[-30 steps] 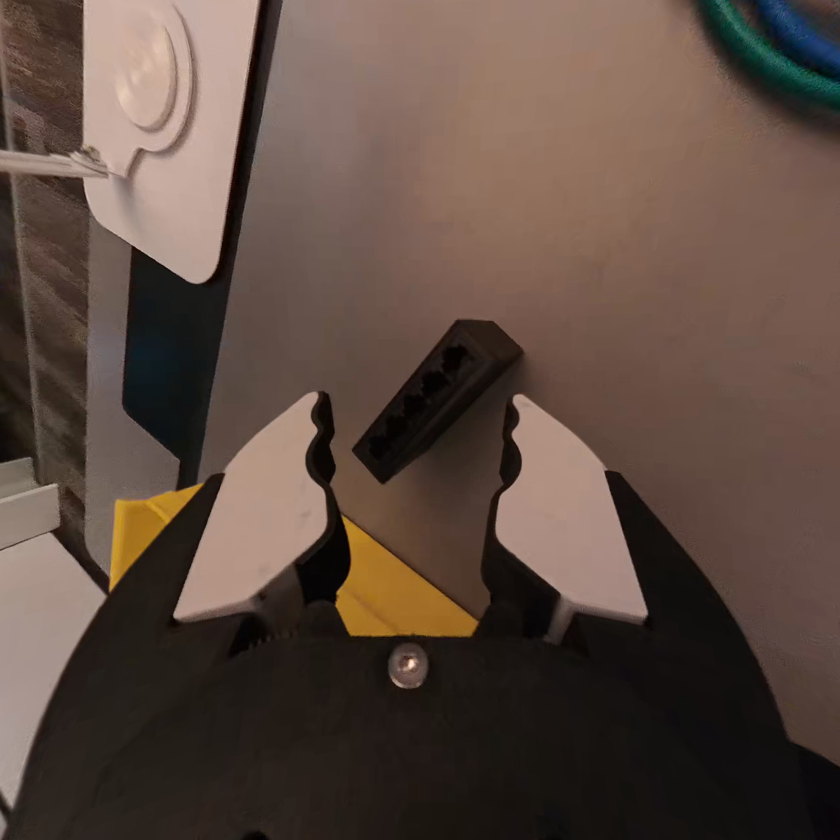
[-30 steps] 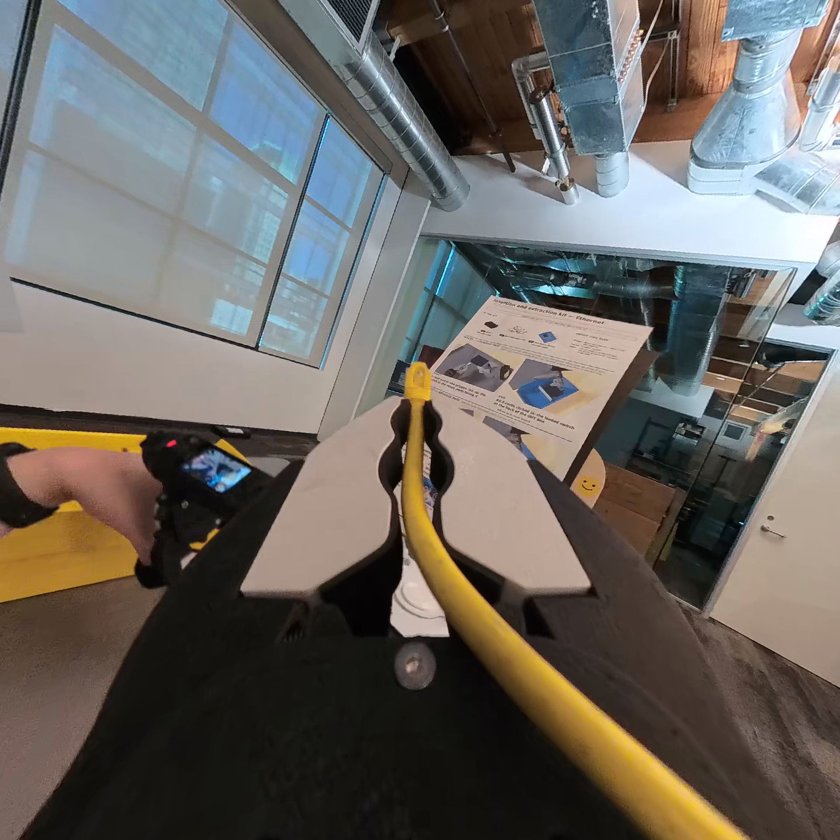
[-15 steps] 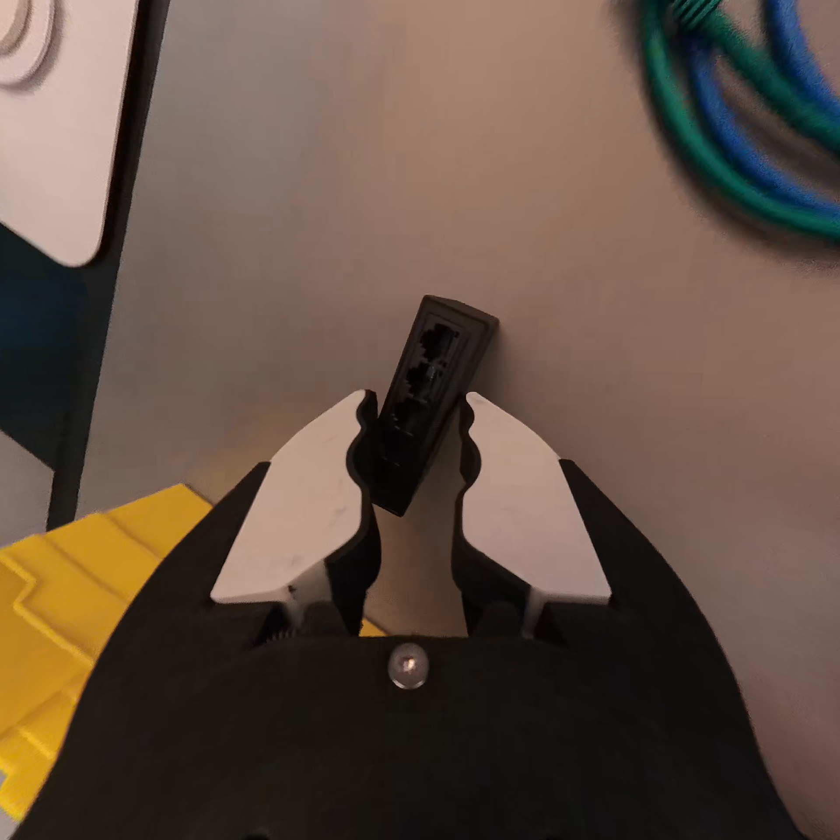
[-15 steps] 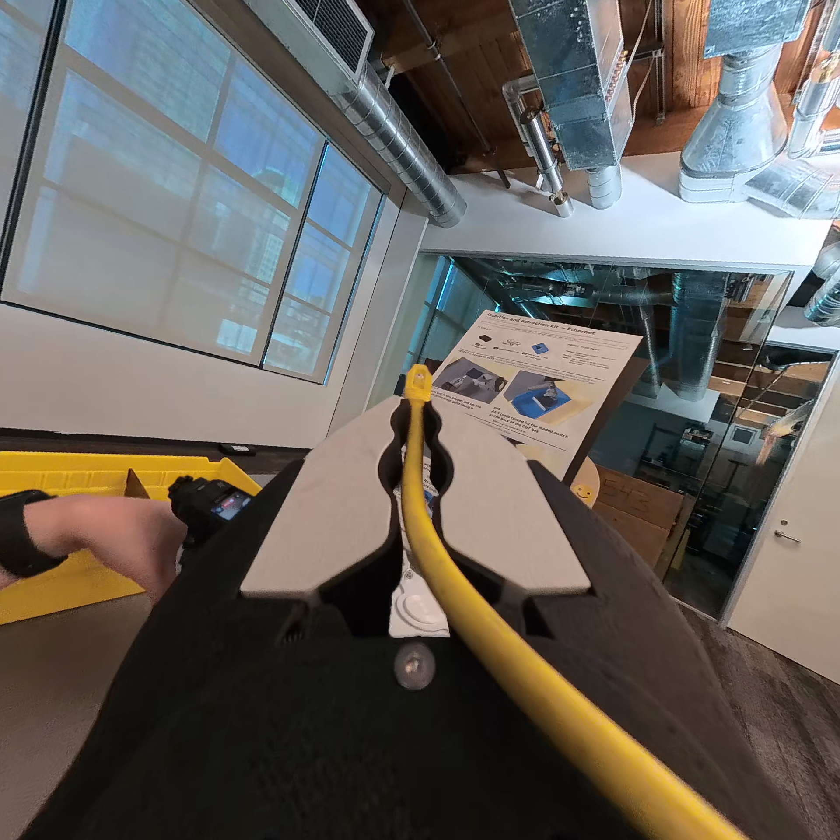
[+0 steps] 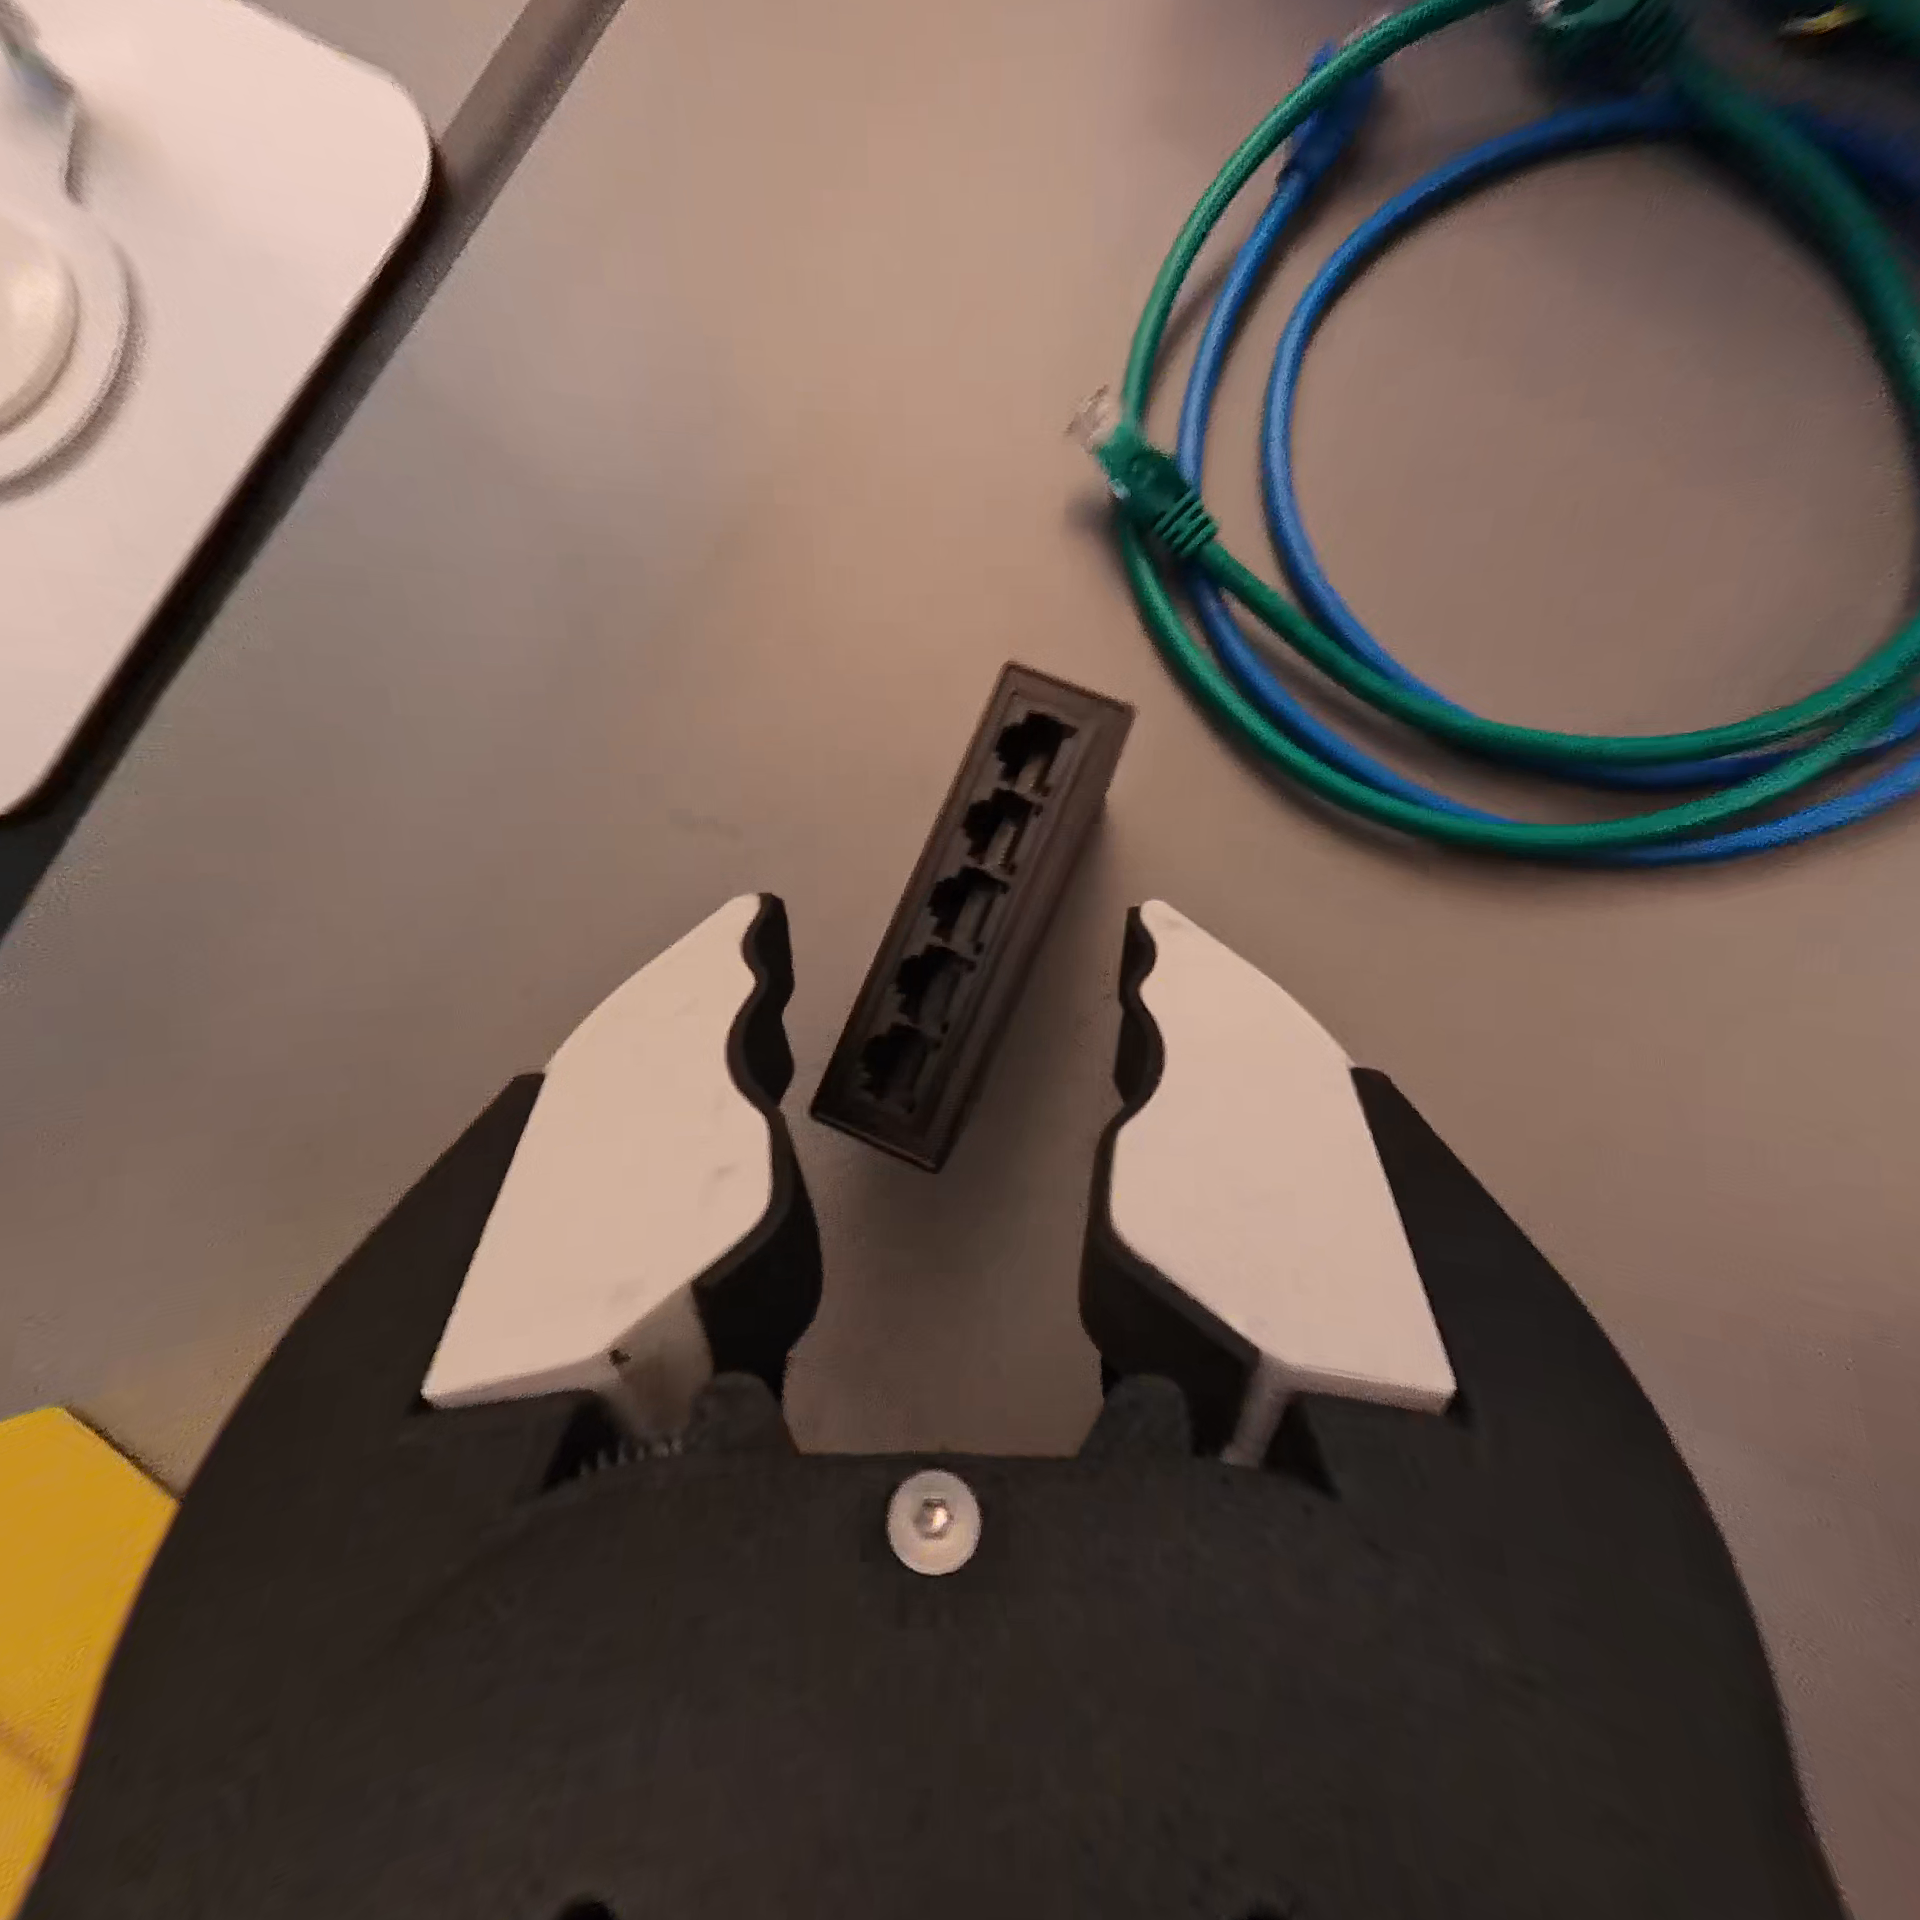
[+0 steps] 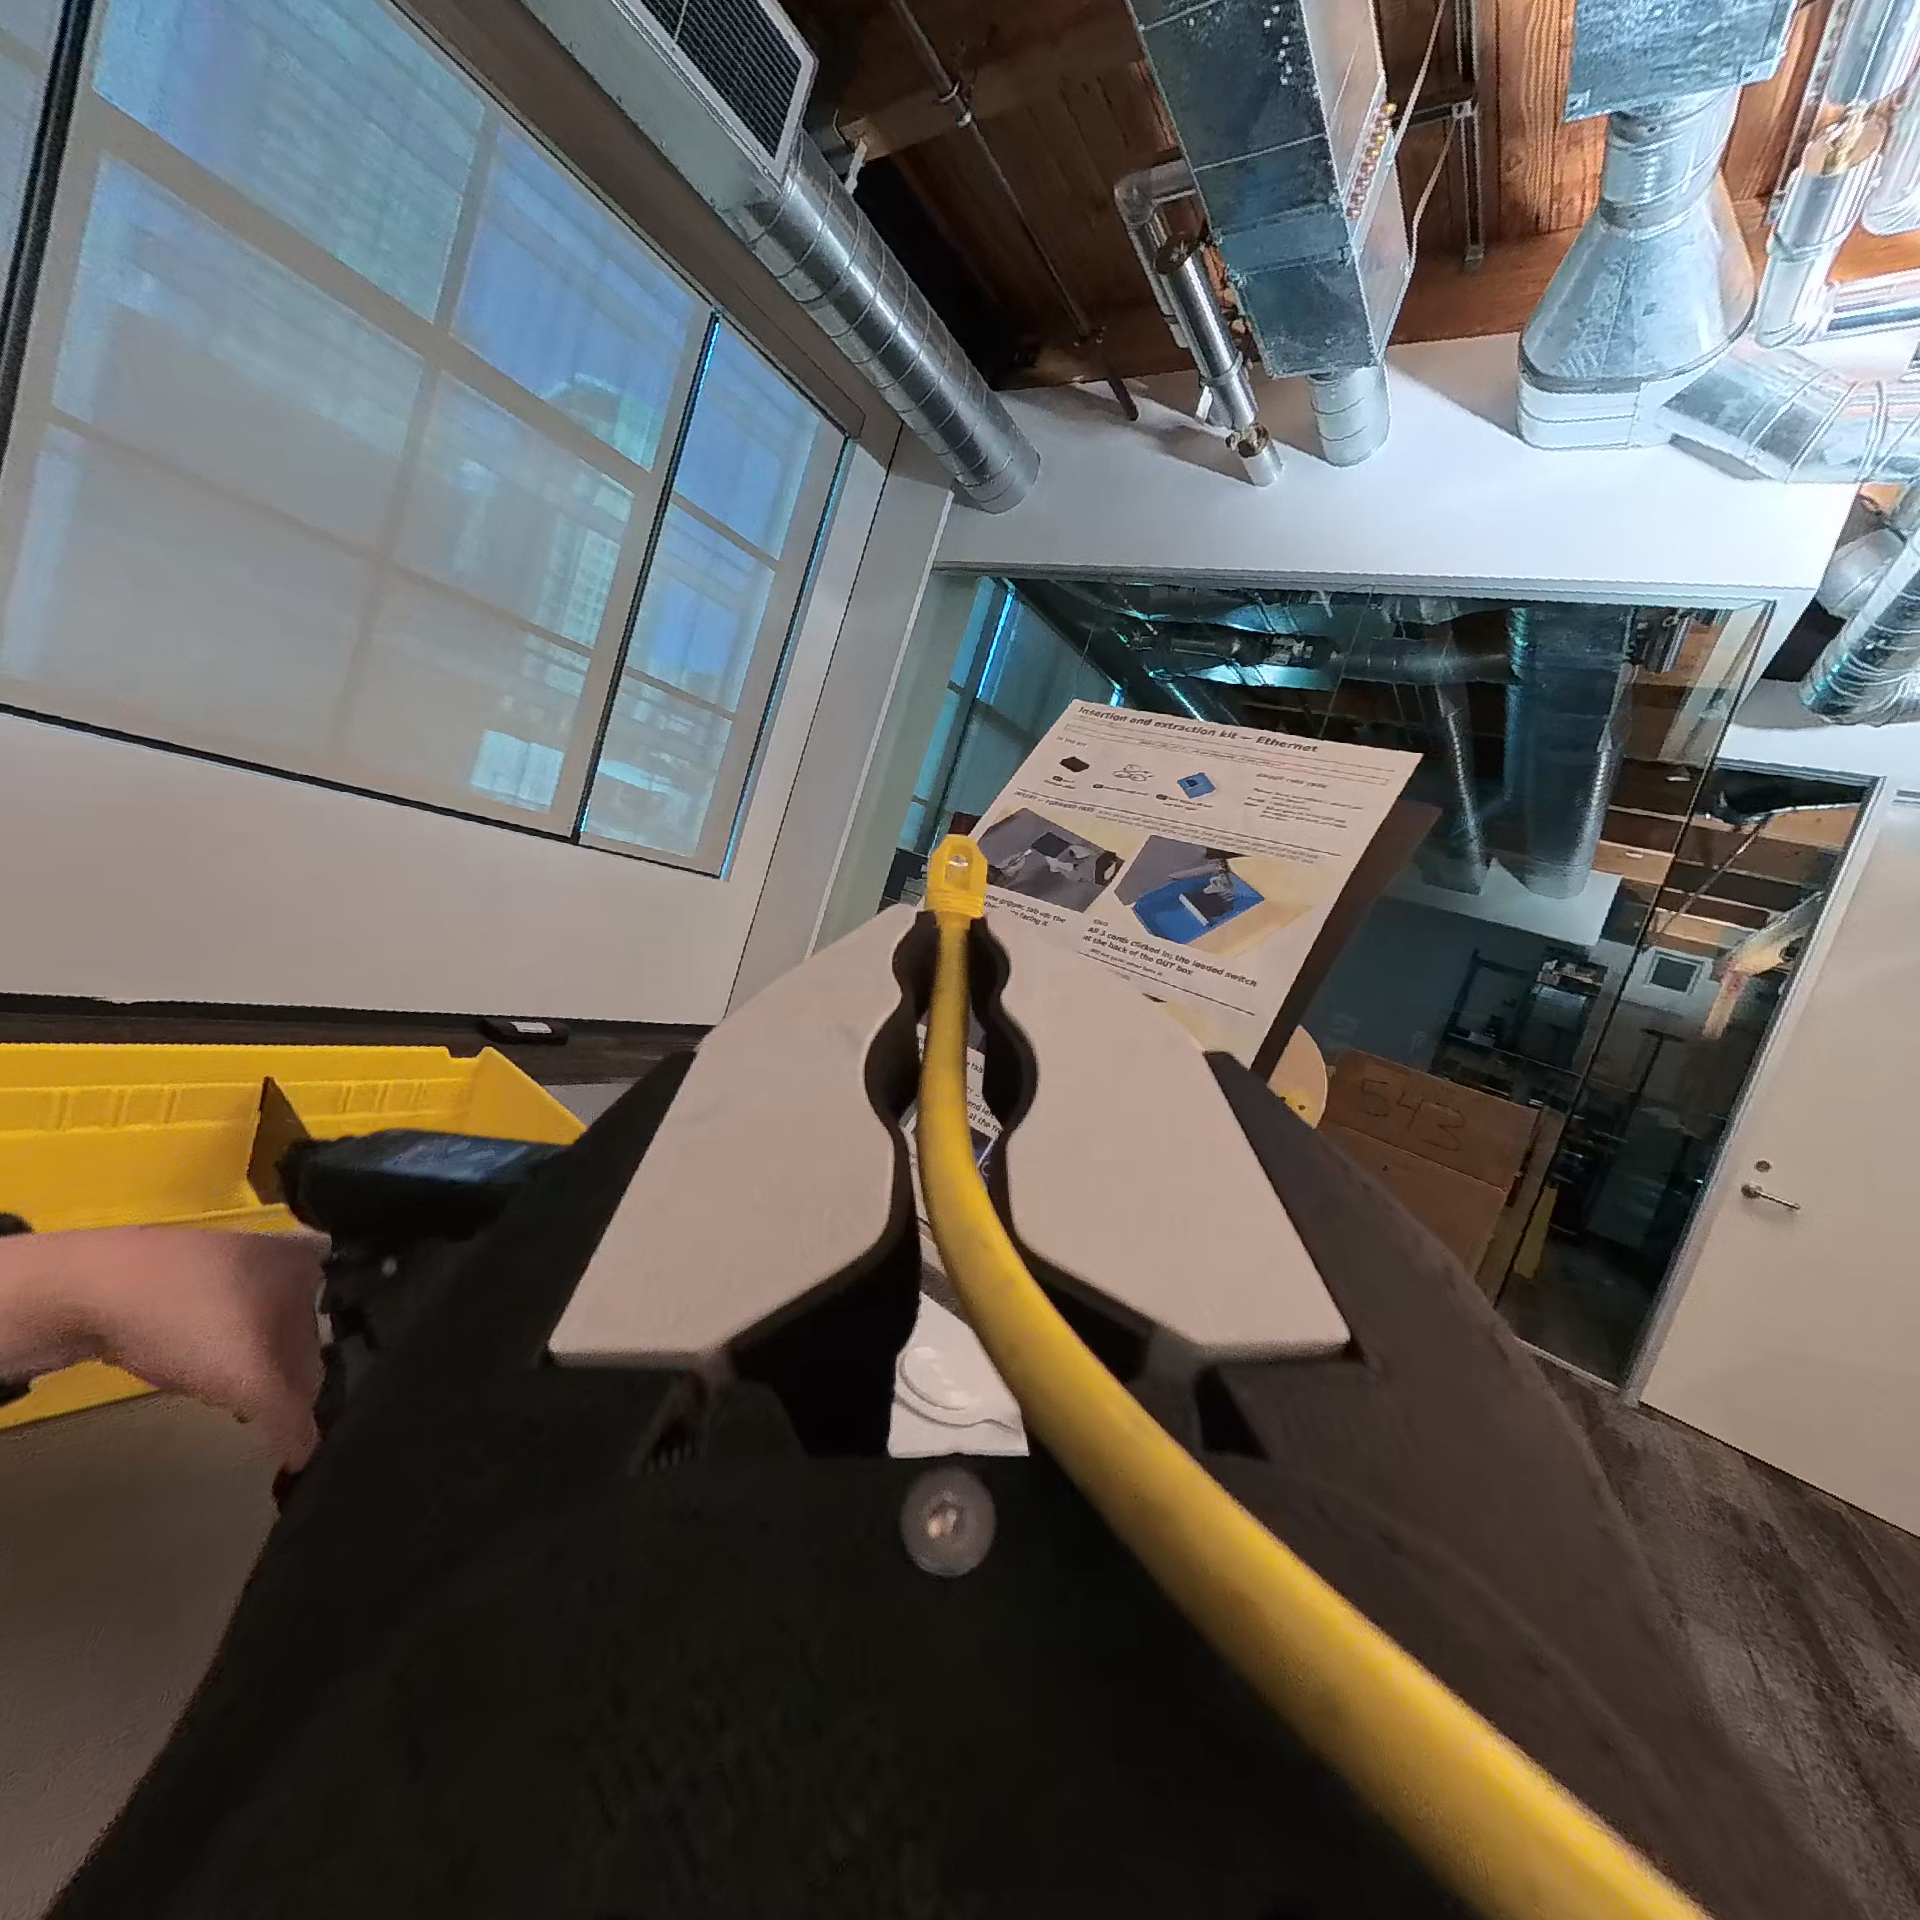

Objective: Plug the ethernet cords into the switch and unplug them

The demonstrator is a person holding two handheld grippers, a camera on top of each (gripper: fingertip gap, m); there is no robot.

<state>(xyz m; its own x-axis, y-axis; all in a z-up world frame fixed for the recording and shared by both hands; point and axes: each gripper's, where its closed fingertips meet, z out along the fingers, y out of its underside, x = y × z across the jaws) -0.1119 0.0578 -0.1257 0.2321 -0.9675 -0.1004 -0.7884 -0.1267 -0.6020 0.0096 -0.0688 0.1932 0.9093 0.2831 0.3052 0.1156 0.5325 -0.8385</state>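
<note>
A black switch [image 5: 971, 914] lies on the grey table [image 5: 644, 582] with its row of empty ports facing the camera. My left gripper [image 5: 954, 906] is open, and the near half of the switch sits between its fingers without touching them. A green cord [image 5: 1153, 499] and a blue cord [image 5: 1288, 436] lie coiled at the upper right, their plugs free. My right gripper [image 6: 951, 920] is shut on a yellow cord [image 6: 1049, 1340], held up in the air. The yellow plug [image 6: 956, 871] sticks out past the fingertips. The switch is not in the right wrist view.
A white stand base [image 5: 156, 343] sits at the table's far left. A yellow bin [image 5: 52, 1558] is at the near left and also shows in the right wrist view [image 6: 156, 1122]. A hand [image 6: 177, 1320] holds the left gripper there. An instruction board [image 6: 1195, 862] stands behind.
The left gripper had narrowed around the switch half a second ago and has now opened wider. Its view has swung so the green and blue cords show fully. The right gripper keeps hold of the yellow cord.
</note>
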